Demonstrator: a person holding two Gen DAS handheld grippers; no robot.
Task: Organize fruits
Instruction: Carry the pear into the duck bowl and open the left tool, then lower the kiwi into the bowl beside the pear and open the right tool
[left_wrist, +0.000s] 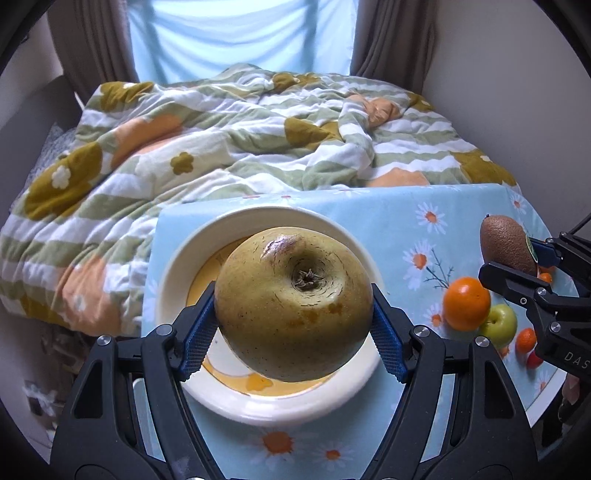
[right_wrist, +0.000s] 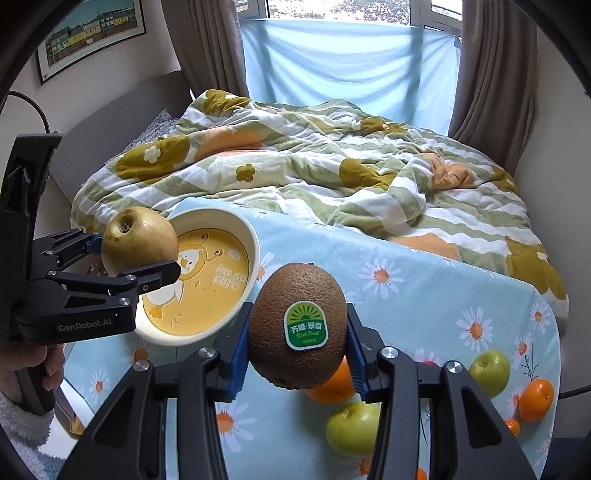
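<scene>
My left gripper (left_wrist: 293, 317) is shut on a large yellow-brown pear (left_wrist: 293, 306) and holds it above the white bowl (left_wrist: 177, 266) with a yellow duck picture inside. The pear (right_wrist: 140, 242) and bowl (right_wrist: 255, 243) also show in the right wrist view, at the left. My right gripper (right_wrist: 297, 332) is shut on a brown kiwi (right_wrist: 295, 291) with a green sticker, held above the table right of the bowl. The kiwi (left_wrist: 506, 243) and right gripper (left_wrist: 517, 266) appear at the right edge of the left wrist view.
The table has a light blue daisy cloth (right_wrist: 406, 295). On it lie an orange (left_wrist: 466, 303), a green apple (left_wrist: 500, 325), small tangerines (left_wrist: 525, 340) and more oranges and apples (right_wrist: 489, 373). A bed with a flowered quilt (left_wrist: 221, 147) lies beyond the table.
</scene>
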